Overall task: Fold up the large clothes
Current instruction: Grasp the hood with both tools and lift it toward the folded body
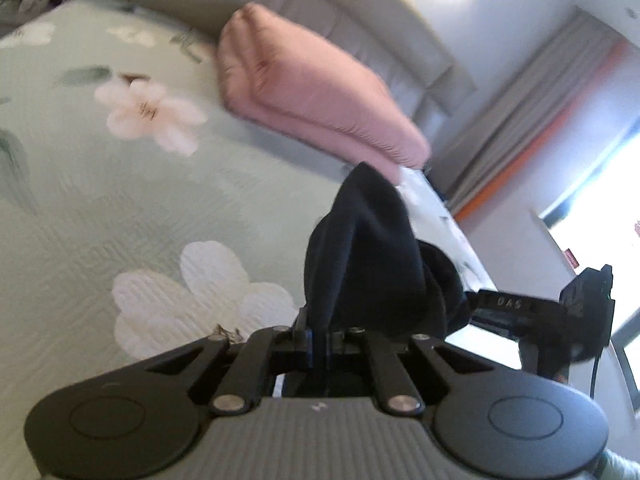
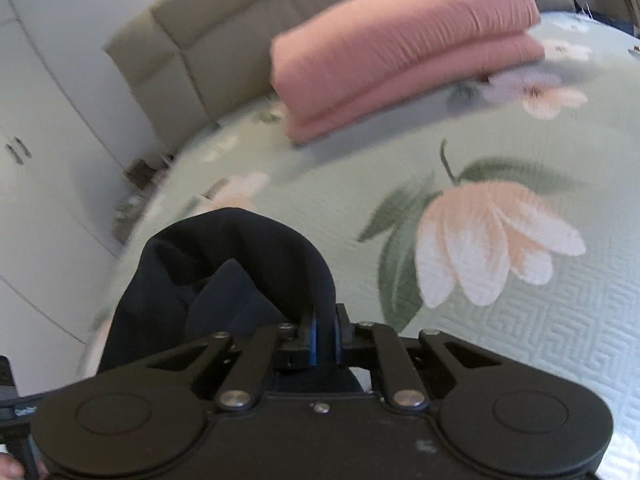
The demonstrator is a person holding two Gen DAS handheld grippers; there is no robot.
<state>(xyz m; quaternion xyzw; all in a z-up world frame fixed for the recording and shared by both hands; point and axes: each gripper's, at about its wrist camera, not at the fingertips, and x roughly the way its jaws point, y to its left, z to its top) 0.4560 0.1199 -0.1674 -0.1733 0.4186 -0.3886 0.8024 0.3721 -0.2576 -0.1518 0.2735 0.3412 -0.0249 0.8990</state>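
Left hand-held gripper (image 1: 319, 344) and right hand-held gripper (image 2: 325, 336) both clamped on dark garment (image 2: 240, 248); fingertips buried in cloth, frames blurred.

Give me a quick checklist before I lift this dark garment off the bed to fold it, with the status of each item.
1. Left gripper clamped on the dark garment: ok, cloth sits between the closed jaws.
2. Right gripper clamped on the same garment: ok.
3. Grips on matching corners or edges: cannot tell, the cloth bunches up at both.
4. Bedspread free of the jaws: cannot tell.
5. Folded pink item clear of the garment: ok, it lies apart near the headboard.
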